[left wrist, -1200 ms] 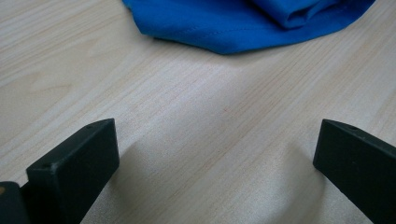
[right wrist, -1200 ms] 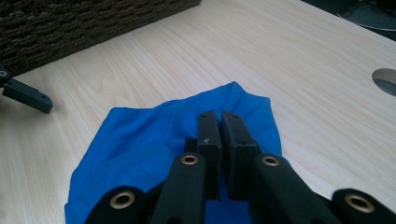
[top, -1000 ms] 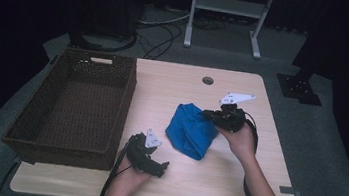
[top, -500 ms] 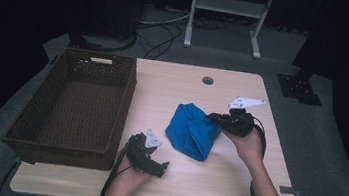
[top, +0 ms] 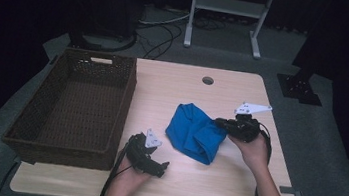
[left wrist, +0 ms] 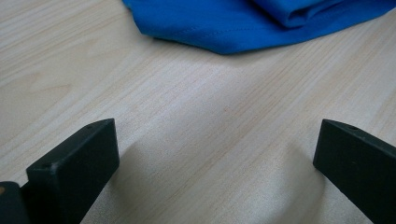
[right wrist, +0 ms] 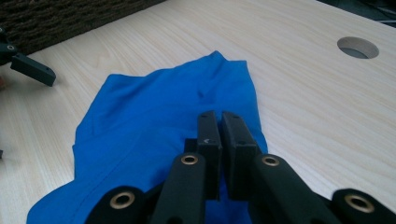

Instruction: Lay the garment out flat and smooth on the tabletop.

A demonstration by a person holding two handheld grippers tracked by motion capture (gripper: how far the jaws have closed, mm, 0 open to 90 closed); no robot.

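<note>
A crumpled blue cloth point(top: 193, 130) lies on the wooden table point(top: 211, 193), right of centre. My right gripper point(top: 220, 124) comes in from the cloth's right side. In the right gripper view its jaws point(right wrist: 218, 119) stand pressed together with the blue cloth point(right wrist: 154, 121) pinched between them at its near edge. My left gripper point(top: 161, 167) rests low near the table's front edge, a little left of the cloth. The left gripper point(left wrist: 217, 135) has its jaws wide apart over bare wood, and the cloth's hem point(left wrist: 243, 23) lies beyond them, untouched.
A large dark wicker basket point(top: 124, 102) sits empty on the table's left half. A round cable hole point(top: 208, 80) is at the back of the tabletop. Behind the table stand a white metal frame point(top: 226, 6) and cables on the floor.
My right hand has shifted to the right with its jaws shut, and the cloth's right edge has followed it. The left hand has stayed put.
</note>
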